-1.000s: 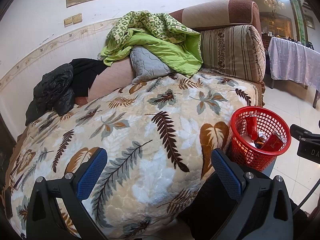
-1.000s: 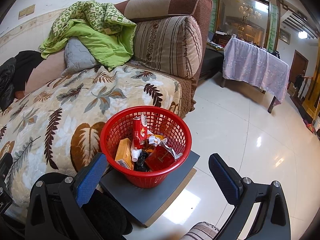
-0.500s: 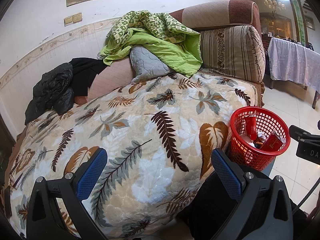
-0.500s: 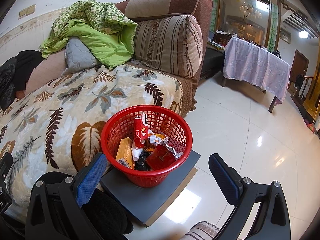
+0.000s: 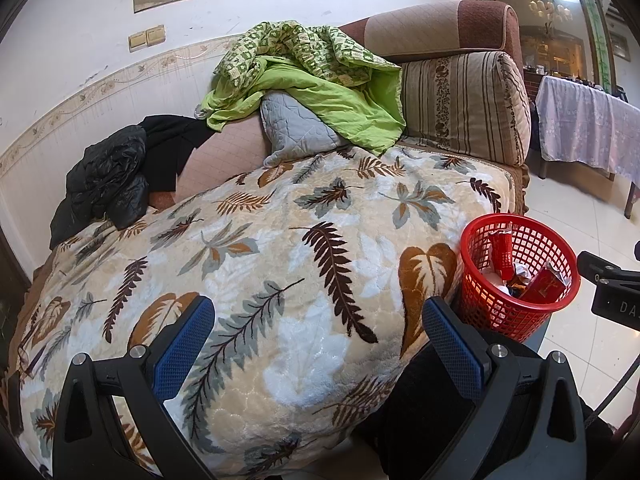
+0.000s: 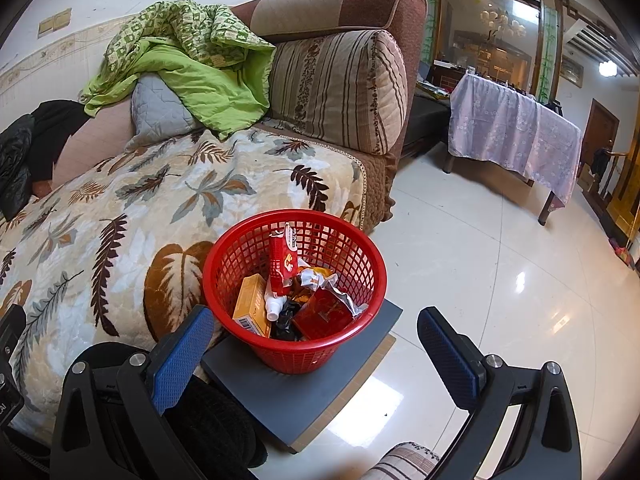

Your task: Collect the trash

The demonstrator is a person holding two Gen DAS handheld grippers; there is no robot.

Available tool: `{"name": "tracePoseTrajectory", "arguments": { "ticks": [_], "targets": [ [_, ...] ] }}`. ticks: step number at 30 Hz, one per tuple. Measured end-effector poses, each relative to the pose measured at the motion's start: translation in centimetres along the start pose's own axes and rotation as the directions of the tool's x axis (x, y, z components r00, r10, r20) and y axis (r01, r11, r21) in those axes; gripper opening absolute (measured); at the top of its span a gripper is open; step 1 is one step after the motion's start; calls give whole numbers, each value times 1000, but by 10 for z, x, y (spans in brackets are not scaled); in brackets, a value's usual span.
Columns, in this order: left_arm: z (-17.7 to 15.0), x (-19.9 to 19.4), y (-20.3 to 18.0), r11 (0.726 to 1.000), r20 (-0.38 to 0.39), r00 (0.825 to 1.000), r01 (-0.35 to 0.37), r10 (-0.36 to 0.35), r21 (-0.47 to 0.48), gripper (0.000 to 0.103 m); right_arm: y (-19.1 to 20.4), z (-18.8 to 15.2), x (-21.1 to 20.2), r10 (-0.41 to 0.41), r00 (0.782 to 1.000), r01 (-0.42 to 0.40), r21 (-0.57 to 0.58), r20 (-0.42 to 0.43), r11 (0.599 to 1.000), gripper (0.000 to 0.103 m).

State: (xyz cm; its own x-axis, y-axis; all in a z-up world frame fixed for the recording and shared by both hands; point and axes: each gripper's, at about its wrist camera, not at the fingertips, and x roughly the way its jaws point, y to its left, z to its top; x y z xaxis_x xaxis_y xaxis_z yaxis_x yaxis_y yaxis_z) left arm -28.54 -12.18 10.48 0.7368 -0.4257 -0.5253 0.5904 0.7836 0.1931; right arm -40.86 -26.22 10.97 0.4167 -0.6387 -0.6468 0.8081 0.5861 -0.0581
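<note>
I hold both tools off the sofa [image 5: 472, 40], using the red basket [image 6: 248, 256] as my landmark. My left gripper [image 5: 316, 344] has its jaws spread wide with nothing between them; it hangs over the leaf-print blanket [image 5: 280, 240], and the basket sits to its right, just beside the blanket's hanging edge. My right gripper [image 6: 314, 346] is also spread and empty, with the basket straight ahead between its blue pads [image 6: 180, 348] in the view, though not touching them.

The basket stands on a grey board [image 6: 340, 376] lying on the pale tiled floor [image 6: 480, 280]. The trash is already inside it: a red snack packet [image 6: 282, 260] standing upright at the back, an orange box [image 6: 252, 308] leaning against the near-left wall, a small white bottle [image 6: 274, 306] beside the box, a flat red pack [image 6: 324, 314] at the right, crumpled foil wrapper [image 6: 320, 278] above that, and something black [image 6: 286, 320] at the bottom that I cannot identify.

Behind the basket is a striped cushion [image 6: 340, 88]. Left of that cushion lie a green quilt [image 6: 192, 64] and a grey pillow [image 6: 160, 112]. Far left of the basket, dark clothing [image 5: 116, 176] is heaped on the sofa. Well beyond the basket to the right stands a table [image 6: 512, 124] under a lilac cloth.
</note>
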Motion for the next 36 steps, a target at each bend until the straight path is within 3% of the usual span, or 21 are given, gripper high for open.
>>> {"name": "tracePoseTrajectory", "arguments": {
  "ticks": [30, 36],
  "targets": [
    [0, 0, 4, 1000, -1, 1000, 2, -2, -7, 103, 2, -1, 0, 1, 1000, -1, -2, 3, 1000, 103],
    [-2, 2, 8, 999, -20, 1000, 0, -1, -48, 103, 25, 8, 4, 31, 999, -30, -59, 15, 998, 103]
  ]
}}
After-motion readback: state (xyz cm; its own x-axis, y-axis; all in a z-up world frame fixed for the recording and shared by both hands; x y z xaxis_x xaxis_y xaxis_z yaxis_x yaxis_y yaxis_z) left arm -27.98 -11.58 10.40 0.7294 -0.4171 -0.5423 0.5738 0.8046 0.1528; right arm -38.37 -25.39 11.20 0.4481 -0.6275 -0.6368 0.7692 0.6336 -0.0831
